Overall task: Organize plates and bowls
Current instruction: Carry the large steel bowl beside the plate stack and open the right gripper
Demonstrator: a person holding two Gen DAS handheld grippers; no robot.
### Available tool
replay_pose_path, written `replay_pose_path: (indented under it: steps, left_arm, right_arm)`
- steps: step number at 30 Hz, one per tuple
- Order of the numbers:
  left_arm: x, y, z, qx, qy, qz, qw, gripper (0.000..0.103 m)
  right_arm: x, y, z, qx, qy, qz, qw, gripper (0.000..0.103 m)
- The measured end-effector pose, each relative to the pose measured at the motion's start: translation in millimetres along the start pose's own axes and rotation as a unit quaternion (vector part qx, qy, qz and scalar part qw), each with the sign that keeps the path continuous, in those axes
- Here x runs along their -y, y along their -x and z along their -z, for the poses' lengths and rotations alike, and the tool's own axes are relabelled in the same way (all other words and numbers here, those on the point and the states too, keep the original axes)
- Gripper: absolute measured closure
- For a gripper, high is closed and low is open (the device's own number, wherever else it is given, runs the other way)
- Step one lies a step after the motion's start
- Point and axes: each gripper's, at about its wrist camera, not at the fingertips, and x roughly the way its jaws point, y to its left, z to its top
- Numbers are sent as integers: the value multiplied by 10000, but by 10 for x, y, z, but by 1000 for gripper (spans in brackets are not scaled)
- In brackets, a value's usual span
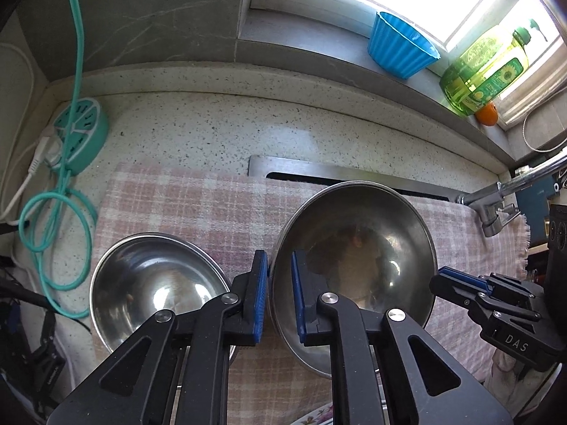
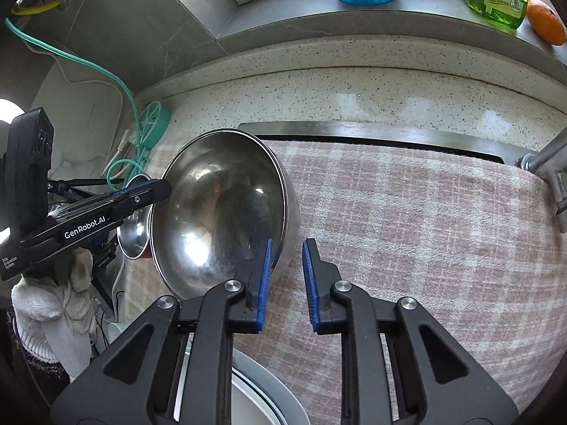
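At the far left a round teal socket block (image 1: 79,134) is sitting on the speckled stone tabletop (image 1: 212,127), its looped cable running out of frame. A pink checked woven cloth (image 1: 198,205) is covering the tabletop's near part and hiding most of a brushed-metal sink edge (image 1: 319,168).

The small bowl (image 1: 152,283), polished steel, is resting upright on the cloth. The left claw's arms are covering its near rim. Just beside it, the left claw (image 1: 278,297) is clamping the left rim of the big bowl (image 1: 354,248), with one ribbed blue pad outside and one inside. This steel bowl is standing tilted on the cloth, its hollow facing the cameras. The reflections inside it are too smeared to read.

In the right wrist view, a hand in a white knitted glove (image 2: 53,304) is holding the left claw, and a white plate (image 2: 258,393) is showing only in part between the arms.

The right claw (image 2: 287,276) is straddling the big bowl's right rim. Its jaws are standing narrow but not clamped, with a strip of cloth showing between the outer pad and the bowl's wall.

On the sill behind, a fluted blue cup (image 1: 400,47), a green bottle (image 1: 485,74) and an orange (image 1: 487,115) are standing. The bottle is half hiding the orange. A chrome tap (image 1: 496,194) is running out past the right edge.
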Motion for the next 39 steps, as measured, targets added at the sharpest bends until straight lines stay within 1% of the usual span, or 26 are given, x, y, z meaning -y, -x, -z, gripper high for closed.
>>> replay_pose_path:
  steps: [3,11,19,25,29,39]
  left_arm:
    - [-4,-12,4,0,-14,4,10000,95]
    - [-19,-20,-2,21,0,-2,10000,96]
    - [-1,45,61,27,50,142,9999,96]
    - [162,125,146,61,-132,256,9996,96]
    - [278,144,204,56,-230,394,9989,96]
    - [702,216,386,17,-674,750,9949,96]
  right_arm:
    - [-30,-32,2,-2,15,11,10000,93]
    - [-54,-37,-12,19,-7,93,10000,94]
    - [-4,51,45,27,-88,163,9998,95]
    - [105,236,115,122,-165,226,9995,95]
    - [189,400,207,187,-215,247,9993,95]
    - [514,838,589,391,-541,392,9970,95]
